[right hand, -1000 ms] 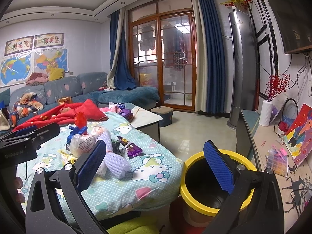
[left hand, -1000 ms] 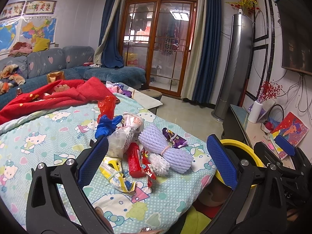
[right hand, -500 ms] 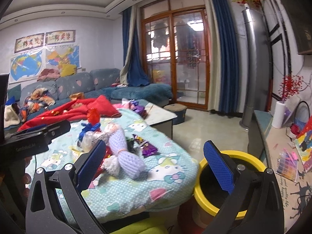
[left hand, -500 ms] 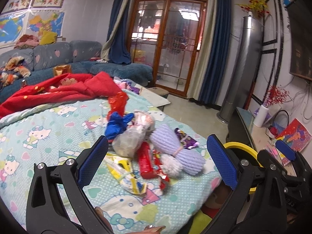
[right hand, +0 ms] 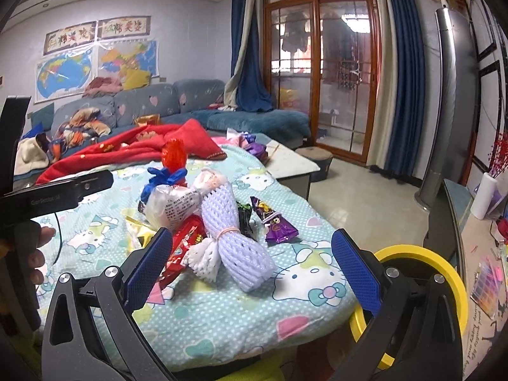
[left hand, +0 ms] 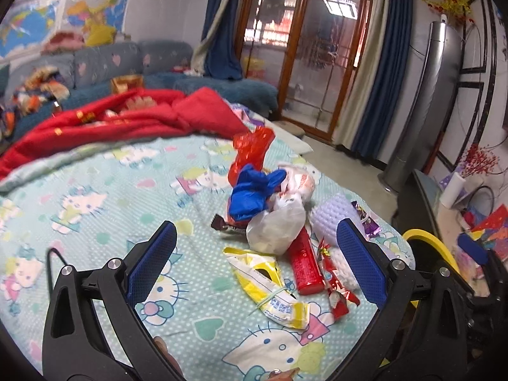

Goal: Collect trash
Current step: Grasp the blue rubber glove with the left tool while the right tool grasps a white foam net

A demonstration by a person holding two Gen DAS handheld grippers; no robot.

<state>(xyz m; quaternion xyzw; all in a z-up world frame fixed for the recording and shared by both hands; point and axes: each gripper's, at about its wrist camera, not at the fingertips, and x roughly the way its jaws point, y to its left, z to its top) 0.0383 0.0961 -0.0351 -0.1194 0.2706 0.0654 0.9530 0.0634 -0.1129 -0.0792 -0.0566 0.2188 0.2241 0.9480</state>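
Observation:
A heap of trash lies on the patterned tablecloth [left hand: 95, 222]: a yellow wrapper [left hand: 270, 285], a red tube [left hand: 304, 263], a clear plastic bag [left hand: 276, 228], a blue glove [left hand: 254, 190] and a red foil bag [left hand: 254, 152]. My left gripper [left hand: 254, 266] is open just above the yellow wrapper and red tube. In the right wrist view a lilac foam net [right hand: 235, 241] lies in front, with a purple wrapper [right hand: 276, 225] beside it. My right gripper [right hand: 254, 273] is open, hovering over the foam net's near end. A yellow-rimmed bin [right hand: 444, 273] stands at the table's right edge.
A red blanket [left hand: 127, 120] lies across the far side of the table. A sofa [right hand: 158, 104] with clothes stands behind it. A low white table [right hand: 292, 162] sits further back. A TV cabinet [right hand: 476, 228] with a white vase runs along the right wall.
Both grippers have moved forward and down towards the trash heap, which now looks nearer. The right one has swung left from the bin to the foam net.

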